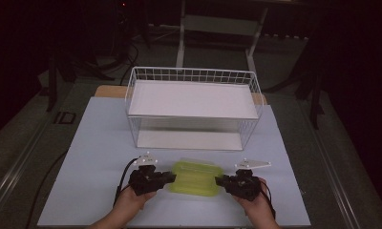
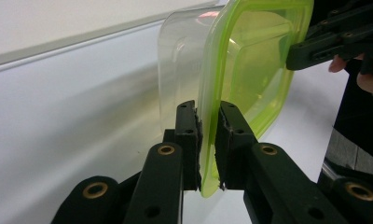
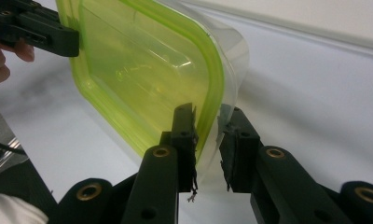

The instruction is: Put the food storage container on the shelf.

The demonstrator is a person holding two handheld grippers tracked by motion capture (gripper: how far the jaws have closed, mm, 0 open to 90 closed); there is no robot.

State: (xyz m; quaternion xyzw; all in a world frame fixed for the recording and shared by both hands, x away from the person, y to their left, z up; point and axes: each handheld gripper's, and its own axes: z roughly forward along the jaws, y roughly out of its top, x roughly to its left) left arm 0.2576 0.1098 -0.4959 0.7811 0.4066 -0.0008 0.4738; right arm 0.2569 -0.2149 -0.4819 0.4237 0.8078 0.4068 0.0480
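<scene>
A clear plastic container with a lime-green lid lies at the near middle of the table. My left gripper holds its left end. In the left gripper view the jaws press on the green lid rim from both sides. My right gripper is at the container's right end. In the right gripper view its jaws straddle the rim of the container. One pad touches the green edge, and a thin gap remains at the other pad. A hand holds each gripper.
A white wire basket with two white shelves stands behind the container at the table's far side. The pale table top lies between them. Dark floor and frame legs surround the table.
</scene>
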